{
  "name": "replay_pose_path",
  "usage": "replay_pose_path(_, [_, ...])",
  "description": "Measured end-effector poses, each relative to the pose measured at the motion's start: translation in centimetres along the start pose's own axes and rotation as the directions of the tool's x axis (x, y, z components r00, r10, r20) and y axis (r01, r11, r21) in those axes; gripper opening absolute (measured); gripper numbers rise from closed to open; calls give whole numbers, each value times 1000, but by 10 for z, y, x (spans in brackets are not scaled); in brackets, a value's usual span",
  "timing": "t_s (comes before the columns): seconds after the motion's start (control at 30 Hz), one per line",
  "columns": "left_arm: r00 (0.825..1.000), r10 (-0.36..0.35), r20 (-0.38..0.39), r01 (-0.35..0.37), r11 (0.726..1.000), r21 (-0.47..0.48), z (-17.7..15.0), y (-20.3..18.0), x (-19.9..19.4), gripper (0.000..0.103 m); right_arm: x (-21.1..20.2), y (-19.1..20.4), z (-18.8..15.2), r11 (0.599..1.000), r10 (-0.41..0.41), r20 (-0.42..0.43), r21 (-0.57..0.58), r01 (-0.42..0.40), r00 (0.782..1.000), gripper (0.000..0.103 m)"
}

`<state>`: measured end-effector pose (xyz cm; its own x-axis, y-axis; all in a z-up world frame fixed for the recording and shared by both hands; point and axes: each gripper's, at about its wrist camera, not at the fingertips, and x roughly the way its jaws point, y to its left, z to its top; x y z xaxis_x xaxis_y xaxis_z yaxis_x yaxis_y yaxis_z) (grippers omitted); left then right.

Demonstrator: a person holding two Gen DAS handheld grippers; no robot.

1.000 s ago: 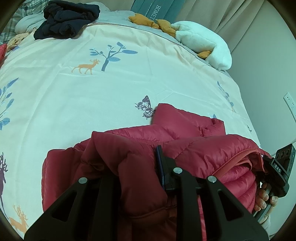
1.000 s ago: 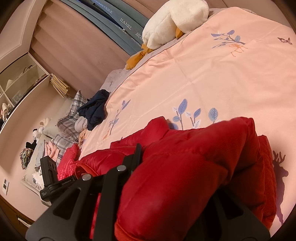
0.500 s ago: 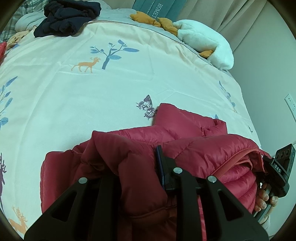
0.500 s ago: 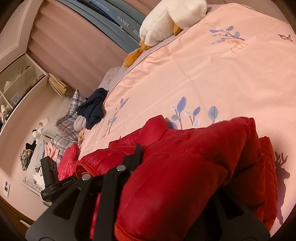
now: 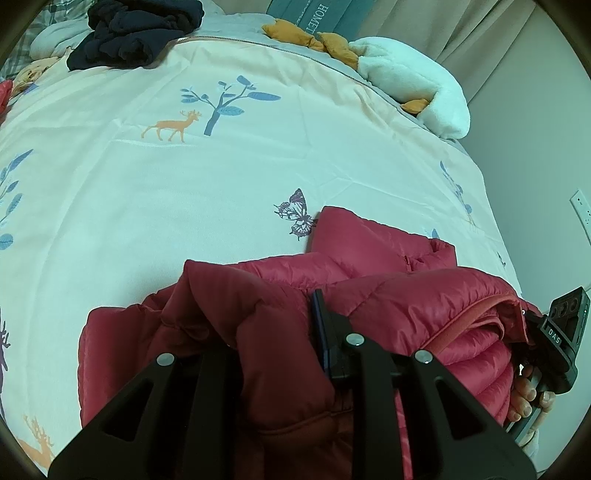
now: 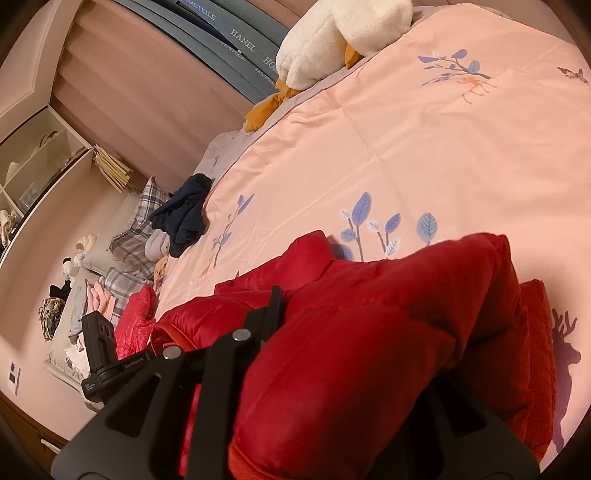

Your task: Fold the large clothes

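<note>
A red puffer jacket (image 5: 373, 266) lies bunched at the near edge of the bed; it also fills the lower part of the right wrist view (image 6: 388, 332). My left gripper (image 5: 273, 325) is shut on a thick fold of the jacket, which bulges between its fingers and hides the left fingertip. My right gripper (image 6: 354, 321) is shut on another thick fold, which covers its right finger. The right gripper's body shows at the right edge of the left wrist view (image 5: 561, 332), and the left gripper's body shows at the left of the right wrist view (image 6: 99, 350).
The bed cover (image 5: 184, 184) is pale with deer, tree and butterfly prints. A dark navy garment (image 5: 136, 33) lies at the far end. A white and orange plush toy (image 5: 406, 85) lies far right. Pillows and clothes (image 6: 122, 251) lie beyond the bed's side. A wall (image 5: 535, 129) stands right.
Both grippers have moved a little forward over the bed with the jacket still held. The jacket's shape in the grippers is the same.
</note>
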<state>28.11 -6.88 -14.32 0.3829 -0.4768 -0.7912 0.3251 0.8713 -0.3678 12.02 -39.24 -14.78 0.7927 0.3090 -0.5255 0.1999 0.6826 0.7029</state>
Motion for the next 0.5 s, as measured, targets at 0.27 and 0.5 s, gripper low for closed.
replay_pose_path(0.27, [1000,-11,-7,11,1000,-19,1,2,1,22,-1,-2,-2,1000,11,-13,26,-11,1000,20])
replay_pose_path(0.5, [1000,18,2,-18,1000,-18,-1,-4,-3,23,-7,-1,-4,999,13,-15,30,-13,1000,26])
